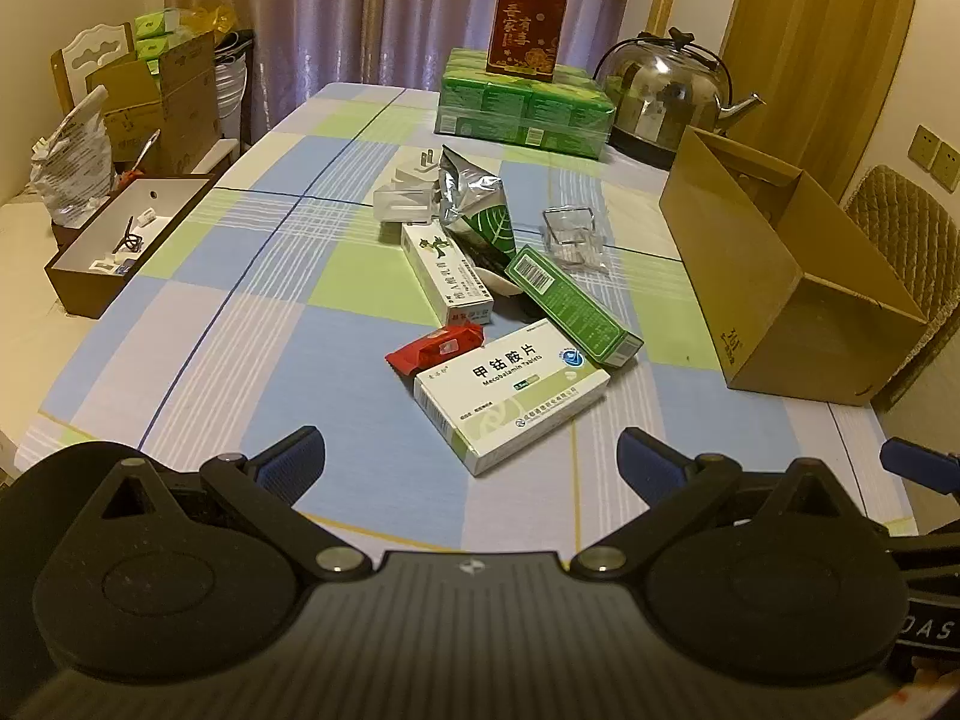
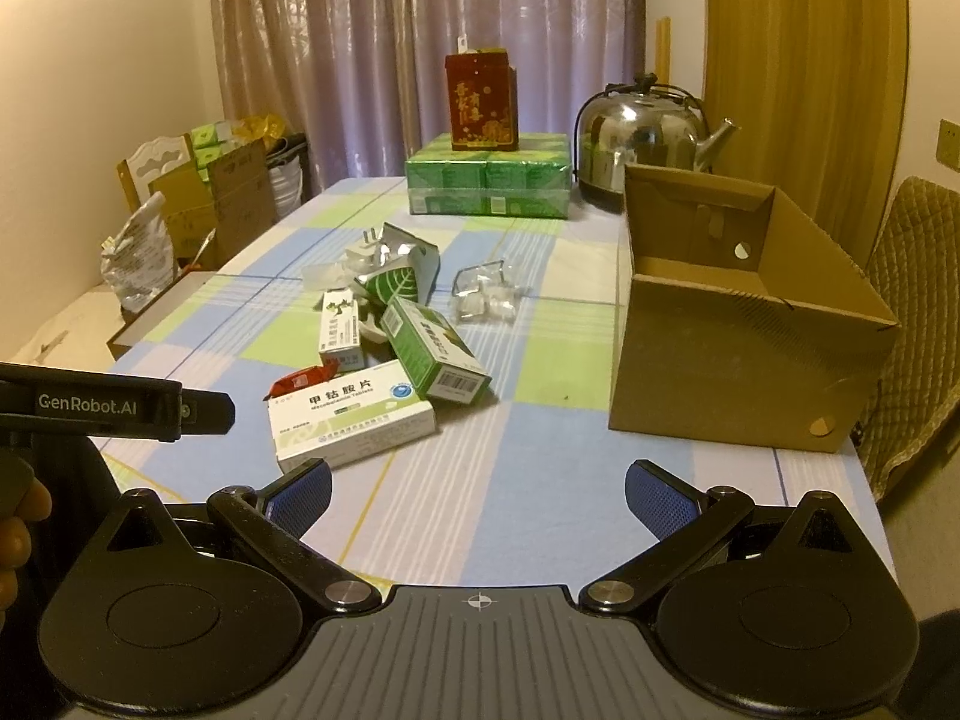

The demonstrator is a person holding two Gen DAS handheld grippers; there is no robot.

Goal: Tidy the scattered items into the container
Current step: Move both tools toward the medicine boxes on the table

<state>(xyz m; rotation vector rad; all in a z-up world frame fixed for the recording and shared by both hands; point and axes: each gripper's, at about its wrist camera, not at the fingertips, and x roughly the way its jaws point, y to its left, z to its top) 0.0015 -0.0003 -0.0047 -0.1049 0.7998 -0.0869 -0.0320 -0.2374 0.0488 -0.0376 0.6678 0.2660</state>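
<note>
A heap of items lies mid-table: a white medicine box (image 1: 510, 396) (image 2: 354, 414), a red packet (image 1: 435, 348) (image 2: 306, 378), a green carton (image 1: 573, 306) (image 2: 435, 348), a white tube box (image 1: 447, 273) (image 2: 341, 330), a silver leaf pouch (image 1: 477, 210) (image 2: 399, 276), a clear bag (image 1: 573, 237) (image 2: 486, 294) and a white charger (image 1: 414, 171). An open cardboard box (image 1: 774, 276) (image 2: 738, 324) stands at the right. My left gripper (image 1: 471, 462) is open just short of the medicine box, holding nothing. My right gripper (image 2: 477, 495) is open above the near table, also bare.
At the far end stand green tissue packs (image 1: 525, 105) (image 2: 489, 177) with a red tin (image 1: 527, 24) (image 2: 480, 102) on top, and a steel kettle (image 1: 666, 90) (image 2: 645, 138). A brown tray (image 1: 120, 246) sits off the left table edge. A padded chair (image 2: 912, 330) is right of the box.
</note>
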